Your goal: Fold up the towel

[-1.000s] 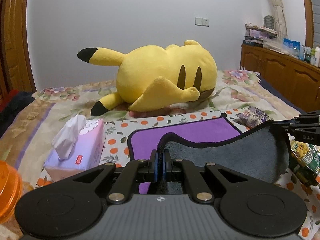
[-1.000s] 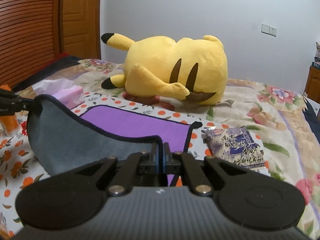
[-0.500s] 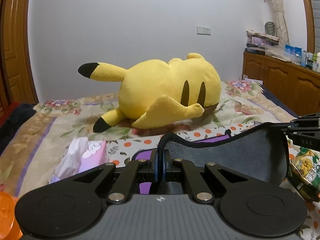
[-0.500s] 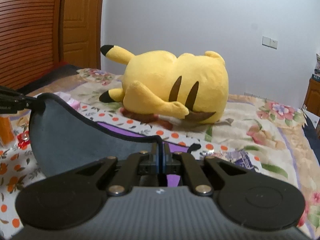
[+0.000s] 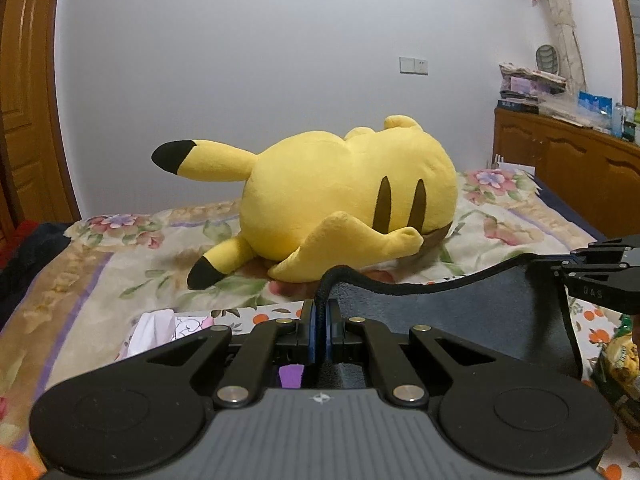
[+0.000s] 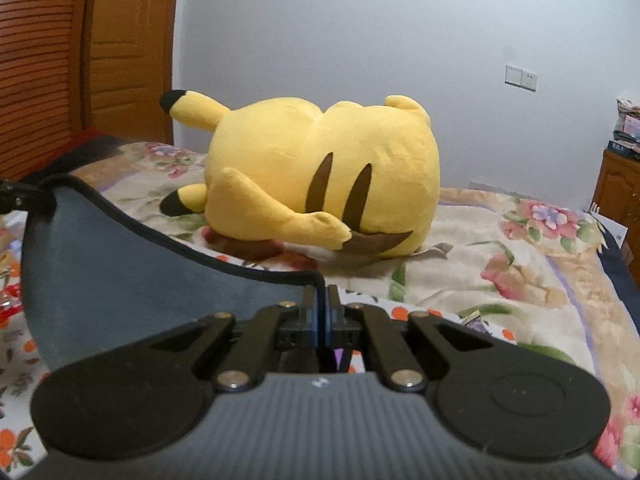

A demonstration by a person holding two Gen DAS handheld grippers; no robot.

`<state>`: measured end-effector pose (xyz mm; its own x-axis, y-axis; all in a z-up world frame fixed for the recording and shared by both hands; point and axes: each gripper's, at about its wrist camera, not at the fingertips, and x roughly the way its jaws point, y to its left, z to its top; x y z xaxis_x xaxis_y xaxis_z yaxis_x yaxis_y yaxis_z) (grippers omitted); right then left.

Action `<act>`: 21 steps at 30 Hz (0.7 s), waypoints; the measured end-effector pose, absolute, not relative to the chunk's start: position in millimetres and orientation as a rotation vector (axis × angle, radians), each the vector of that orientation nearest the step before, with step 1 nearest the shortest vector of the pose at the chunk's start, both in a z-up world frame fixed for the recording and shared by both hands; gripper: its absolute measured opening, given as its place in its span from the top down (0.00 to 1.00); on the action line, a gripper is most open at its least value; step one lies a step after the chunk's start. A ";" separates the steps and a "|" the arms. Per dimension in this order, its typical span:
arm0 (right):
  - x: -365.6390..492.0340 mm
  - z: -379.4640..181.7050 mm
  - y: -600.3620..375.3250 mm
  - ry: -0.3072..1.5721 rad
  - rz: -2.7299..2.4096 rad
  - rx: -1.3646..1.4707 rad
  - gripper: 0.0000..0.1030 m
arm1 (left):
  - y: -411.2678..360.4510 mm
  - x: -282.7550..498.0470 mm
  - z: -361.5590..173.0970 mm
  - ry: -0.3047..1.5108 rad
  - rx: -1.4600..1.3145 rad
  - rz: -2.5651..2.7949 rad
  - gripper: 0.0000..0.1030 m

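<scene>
The towel (image 5: 460, 312) is grey on the side facing me, with a black hem and a purple other side. My left gripper (image 5: 320, 312) is shut on one corner of it. My right gripper (image 6: 321, 296) is shut on the other corner; it also shows at the right edge of the left wrist view (image 5: 592, 268). The towel (image 6: 120, 276) hangs stretched between the two grippers, lifted above the bed. A sliver of purple (image 5: 291, 376) shows under the left gripper's jaws. The towel's lower part is hidden behind the grippers.
A big yellow plush toy (image 5: 340, 204) lies on the floral bedspread (image 6: 500, 264) just beyond the towel. A tissue pack (image 5: 160, 330) lies at the left, a snack bag (image 5: 618, 356) at the right. A wooden cabinet (image 5: 580, 176) stands to the right.
Both grippers have risen and moved forward with the towel corners. The purple face flat on the bed has dropped out of sight and the plush toy looks nearer.
</scene>
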<state>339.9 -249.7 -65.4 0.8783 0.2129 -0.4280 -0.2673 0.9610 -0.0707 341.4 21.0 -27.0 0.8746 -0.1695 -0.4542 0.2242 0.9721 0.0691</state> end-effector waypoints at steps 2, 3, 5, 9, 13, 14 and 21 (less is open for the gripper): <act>345.7 -66.6 -249.8 0.431 0.240 -0.128 0.96 | 20.3 346.9 -28.4 0.460 0.125 -0.202 0.95; 348.2 -67.3 -249.9 0.431 0.236 -0.127 0.96 | 21.0 349.5 -28.8 0.458 0.119 -0.199 0.95; 353.3 -69.6 -248.8 0.430 0.231 -0.133 0.96 | 20.7 354.4 -30.4 0.456 0.120 -0.193 0.95; 365.0 -74.2 -244.7 0.430 0.224 -0.159 0.96 | 20.9 365.0 -36.0 0.453 0.129 -0.174 0.95; 379.9 -79.8 -239.9 0.460 0.201 -0.165 0.96 | 24.1 378.1 -49.5 0.480 0.115 -0.144 0.95; 382.0 -81.4 -238.6 0.463 0.200 -0.166 0.96 | 25.2 380.2 -52.8 0.484 0.114 -0.138 0.95; 393.0 -103.4 -225.3 0.491 0.158 -0.217 0.96 | 30.5 398.9 -70.5 0.521 0.105 -0.102 0.95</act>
<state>393.0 -225.3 -103.4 0.8707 0.0979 -0.4820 -0.2014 0.9650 -0.1678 398.9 30.5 -70.5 0.8624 -0.0708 -0.5012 0.1242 0.9895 0.0739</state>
